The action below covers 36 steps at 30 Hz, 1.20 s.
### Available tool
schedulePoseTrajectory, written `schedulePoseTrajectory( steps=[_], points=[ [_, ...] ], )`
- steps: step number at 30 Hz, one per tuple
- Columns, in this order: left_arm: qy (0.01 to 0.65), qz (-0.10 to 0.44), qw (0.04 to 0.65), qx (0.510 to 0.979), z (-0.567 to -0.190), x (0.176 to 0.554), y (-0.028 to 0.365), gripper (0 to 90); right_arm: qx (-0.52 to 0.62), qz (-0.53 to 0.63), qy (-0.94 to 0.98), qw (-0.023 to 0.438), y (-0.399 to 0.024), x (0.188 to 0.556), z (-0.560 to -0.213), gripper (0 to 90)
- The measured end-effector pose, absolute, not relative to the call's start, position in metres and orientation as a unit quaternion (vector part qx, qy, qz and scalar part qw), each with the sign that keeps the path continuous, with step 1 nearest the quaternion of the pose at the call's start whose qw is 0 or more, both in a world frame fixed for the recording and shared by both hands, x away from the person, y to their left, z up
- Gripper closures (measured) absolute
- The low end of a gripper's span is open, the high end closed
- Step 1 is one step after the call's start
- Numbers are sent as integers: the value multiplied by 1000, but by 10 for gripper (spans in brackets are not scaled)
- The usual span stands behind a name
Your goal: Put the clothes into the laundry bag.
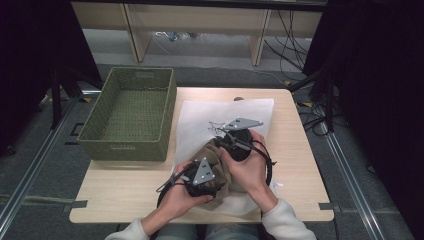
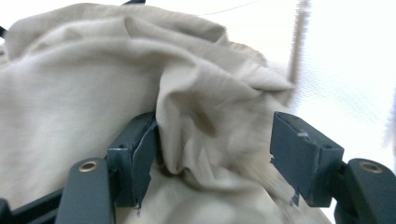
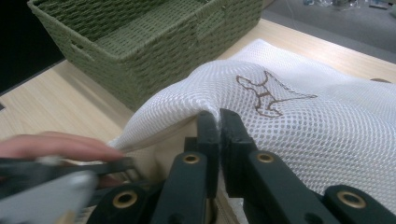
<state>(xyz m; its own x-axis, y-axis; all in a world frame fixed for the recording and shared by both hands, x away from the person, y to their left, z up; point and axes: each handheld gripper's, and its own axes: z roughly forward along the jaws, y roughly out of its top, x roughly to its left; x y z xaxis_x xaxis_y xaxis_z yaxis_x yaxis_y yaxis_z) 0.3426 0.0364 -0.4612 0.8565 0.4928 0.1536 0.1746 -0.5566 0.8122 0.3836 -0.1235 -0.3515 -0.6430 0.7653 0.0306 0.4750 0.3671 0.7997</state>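
Observation:
A white mesh bag [image 1: 200,117] with a brown printed figure lies on the wooden table [image 1: 295,150]. A crumpled beige cloth [image 1: 216,156] sits at the bag's near end. My right gripper [image 1: 221,142] is shut on the bag's mesh edge [image 3: 205,100] and holds it lifted off the table [image 3: 56,107]. My left gripper [image 1: 212,172] stands open at the cloth. In the left gripper view, a fold of the beige cloth [image 2: 93,84] bulges between the spread jaws of the left gripper [image 2: 215,149], and the white mesh [image 2: 345,70] shows behind it. No pad presses on the cloth.
A green woven basket [image 1: 130,146] stands on the table's left side, close beside the bag; its wall [image 3: 140,60] is just beyond the right gripper. Bare wood lies to the right of the bag and along the front-left edge. Dark stands and cables surround the table.

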Motion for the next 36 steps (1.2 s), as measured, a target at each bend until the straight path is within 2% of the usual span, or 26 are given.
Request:
schedulePoseTrajectory(
  steps=[4,8,11,15,16,25,28,30,36],
  points=[
    [183,190,428,865,-453,326,47,323,383,408,809,179,-124,384,-351,883],
    [183,189,406,875,-459,316,51,452,382,406,811,175,-123,384,-352,883],
    [177,183,356,899,-474,319,48,446,377,406,814,177,-122,384,-353,883],
    [179,172,336,909,-492,325,40,435,372,405,815,181,-123,385,-354,882],
    [180,173,331,910,-494,326,39,458,374,404,815,180,-123,385,-354,882],
    [188,179,328,908,-502,345,31,869,374,401,818,174,-121,385,-356,882],
    [191,192,342,900,-497,350,30,888,378,405,815,169,-119,382,-355,883],
    [215,205,387,873,-490,351,26,890,373,415,812,168,-117,380,-353,884],
    [186,267,387,863,-459,356,29,891,375,446,799,150,-114,370,-343,884]
  ],
)
